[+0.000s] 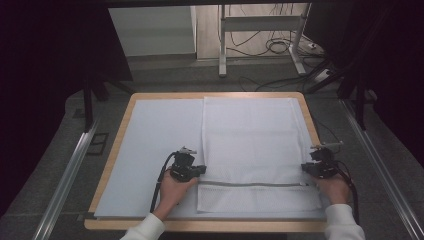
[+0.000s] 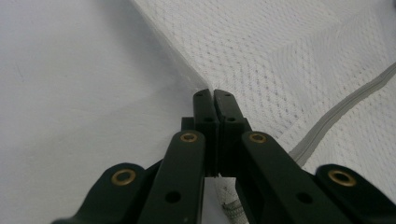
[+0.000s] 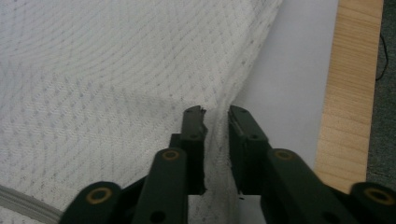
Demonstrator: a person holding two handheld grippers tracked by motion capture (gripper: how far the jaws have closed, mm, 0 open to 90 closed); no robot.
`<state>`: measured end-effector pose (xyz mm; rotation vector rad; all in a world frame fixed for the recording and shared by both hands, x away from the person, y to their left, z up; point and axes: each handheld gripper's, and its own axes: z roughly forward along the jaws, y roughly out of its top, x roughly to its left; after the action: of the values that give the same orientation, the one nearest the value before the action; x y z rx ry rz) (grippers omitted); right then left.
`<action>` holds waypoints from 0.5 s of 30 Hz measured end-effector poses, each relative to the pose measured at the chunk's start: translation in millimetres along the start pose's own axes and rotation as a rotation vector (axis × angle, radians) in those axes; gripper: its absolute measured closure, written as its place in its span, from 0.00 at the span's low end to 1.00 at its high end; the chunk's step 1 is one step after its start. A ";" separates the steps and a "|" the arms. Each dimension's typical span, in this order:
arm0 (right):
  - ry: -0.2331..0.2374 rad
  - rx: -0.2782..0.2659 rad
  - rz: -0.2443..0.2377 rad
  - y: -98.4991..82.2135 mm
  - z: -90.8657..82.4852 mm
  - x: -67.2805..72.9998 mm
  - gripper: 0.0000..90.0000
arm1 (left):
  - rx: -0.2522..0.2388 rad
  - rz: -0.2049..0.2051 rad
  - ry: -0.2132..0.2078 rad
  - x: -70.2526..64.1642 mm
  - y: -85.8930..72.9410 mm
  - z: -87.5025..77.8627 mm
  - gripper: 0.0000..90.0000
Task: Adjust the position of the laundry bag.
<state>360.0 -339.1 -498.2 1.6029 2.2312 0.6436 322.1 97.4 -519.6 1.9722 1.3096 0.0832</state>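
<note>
A white mesh laundry bag [image 1: 252, 150] is shown spread flat on the right half of the pale mat [image 1: 150, 145] covering the wooden tabletop [image 1: 120, 125], its far edge near the far edge of the tabletop and its near edge close to the near edge. A grey zipper [image 1: 255, 184] is seen running across the bag, parallel to the near edge.

The left gripper [image 1: 192, 170] is placed at the bag's left edge, level with the zipper; in the left gripper view its jaws are seen pressed together on the mesh border [image 2: 196, 84], so the fabric is pinched there. The right gripper [image 1: 312, 172] is placed at the bag's right edge. In the right gripper view a fold of mesh [image 3: 217, 140] is seen between its jaws, which stand slightly apart; the pads are not clearly shown pressing, so a firm hold cannot be confirmed.

The bag is judged light, thin and limp: it is expected to sag and crease when lifted, and the open weave may snag or slip. It is best taken at opposite edges or corners, near the stiffer zipper seam, and kept taut between both grippers.
</note>
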 end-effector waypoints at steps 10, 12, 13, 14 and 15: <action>0.045 -0.017 0.037 -1.7 -0.3 -6.8 0.97 | -0.004 0.000 -0.002 0.7 0.3 -1.2 1.00; 0.048 -0.020 0.039 -1.7 -0.6 -7.0 0.97 | -0.007 -0.002 -0.002 0.9 0.5 -2.0 1.00; 0.052 -0.022 0.041 -1.8 -1.0 -7.3 0.97 | -0.008 -0.002 -0.003 1.0 0.6 -2.4 1.00; 0.056 -0.025 0.045 -1.8 -1.3 -7.8 0.97 | -0.010 -0.003 -0.003 1.1 0.7 -2.7 1.00; 0.058 -0.028 0.048 -1.9 -1.5 -8.0 0.98 | -0.010 -0.002 -0.003 1.3 0.8 -3.1 1.00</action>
<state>360.4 -347.4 -498.0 1.6485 2.2204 0.7399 322.0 100.0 -517.3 1.9619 1.3067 0.0849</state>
